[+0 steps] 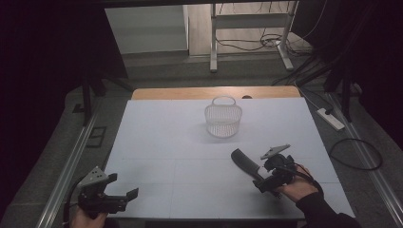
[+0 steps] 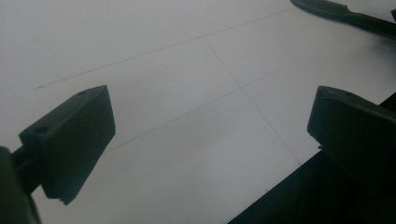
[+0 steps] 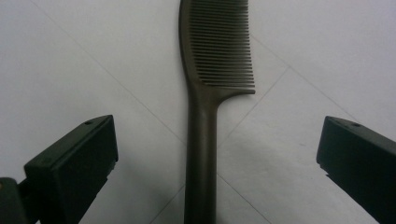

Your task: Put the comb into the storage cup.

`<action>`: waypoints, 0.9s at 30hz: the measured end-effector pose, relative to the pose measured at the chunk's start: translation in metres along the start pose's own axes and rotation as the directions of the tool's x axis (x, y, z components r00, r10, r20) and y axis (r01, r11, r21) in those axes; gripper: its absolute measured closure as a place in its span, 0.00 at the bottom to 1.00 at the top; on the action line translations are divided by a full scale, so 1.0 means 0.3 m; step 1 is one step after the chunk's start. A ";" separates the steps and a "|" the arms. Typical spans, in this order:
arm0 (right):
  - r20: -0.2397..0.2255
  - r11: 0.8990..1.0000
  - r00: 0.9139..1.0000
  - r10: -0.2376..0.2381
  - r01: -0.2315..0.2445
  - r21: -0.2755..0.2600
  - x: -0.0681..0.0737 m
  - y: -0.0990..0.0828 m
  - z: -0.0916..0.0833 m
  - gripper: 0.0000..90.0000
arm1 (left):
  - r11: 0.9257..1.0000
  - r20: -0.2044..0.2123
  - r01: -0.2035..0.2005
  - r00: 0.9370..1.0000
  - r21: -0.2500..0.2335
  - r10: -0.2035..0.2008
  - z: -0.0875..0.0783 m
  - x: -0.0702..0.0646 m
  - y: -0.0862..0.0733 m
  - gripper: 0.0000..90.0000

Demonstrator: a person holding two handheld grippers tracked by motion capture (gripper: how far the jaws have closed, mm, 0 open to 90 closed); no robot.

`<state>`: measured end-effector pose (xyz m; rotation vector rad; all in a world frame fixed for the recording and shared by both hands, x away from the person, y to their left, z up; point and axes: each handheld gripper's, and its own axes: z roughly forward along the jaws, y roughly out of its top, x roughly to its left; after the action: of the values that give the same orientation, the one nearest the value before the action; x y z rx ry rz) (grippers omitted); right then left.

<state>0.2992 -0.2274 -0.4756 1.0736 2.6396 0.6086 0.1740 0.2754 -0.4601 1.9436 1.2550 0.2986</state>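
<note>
White sheeting covers the table (image 1: 157,142) in the high view, with a strip of bare wood at its far edge and a dim room of stands, cables and a power strip (image 1: 330,118) beyond. A white mesh basket (image 1: 223,118) with a loop handle stands upright toward the far middle of the sheet. Nearer the person, at the right, a dark comb (image 1: 246,164) lies flat on the sheet, its toothed end pointing away toward the basket and its handle running back into the right gripper (image 1: 267,183), which a hand holds low over the table; the comb and basket are well apart. At the near left corner the left gripper (image 1: 122,186) sits just above the sheet's edge, its jaws spread wide and holding nothing. From the left gripper view, the two black jaws stand far apart over the bare white sheet, the table's near edge falling to darkness at the lower right, and the comb (image 2: 345,16) crosses the top right corner, well away. From the right gripper view, the jaws stand wide open on either side of the comb (image 3: 203,126), whose handle lies midway between them without touching either, teeth facing right at the top.
</note>
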 end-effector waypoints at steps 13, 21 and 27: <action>0.005 0.998 1.000 -0.028 0.028 0.058 0.004 -0.023 0.065 0.00 | 1.000 0.001 0.000 1.000 0.000 0.000 0.000 0.000 0.000 0.02; -0.025 0.988 0.999 -0.030 0.033 0.152 0.000 -0.039 0.113 0.00 | 1.000 0.001 0.000 1.000 0.001 0.000 0.001 0.000 0.000 0.02; -0.027 0.989 1.000 -0.016 0.020 0.146 -0.001 -0.041 0.113 0.00 | 1.000 -0.001 -0.002 1.000 0.002 0.002 0.001 -0.001 0.000 0.02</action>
<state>0.3040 -0.2258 -0.5114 1.0864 2.7491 0.4328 0.1741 0.2749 -0.4602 1.9468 1.2543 0.2991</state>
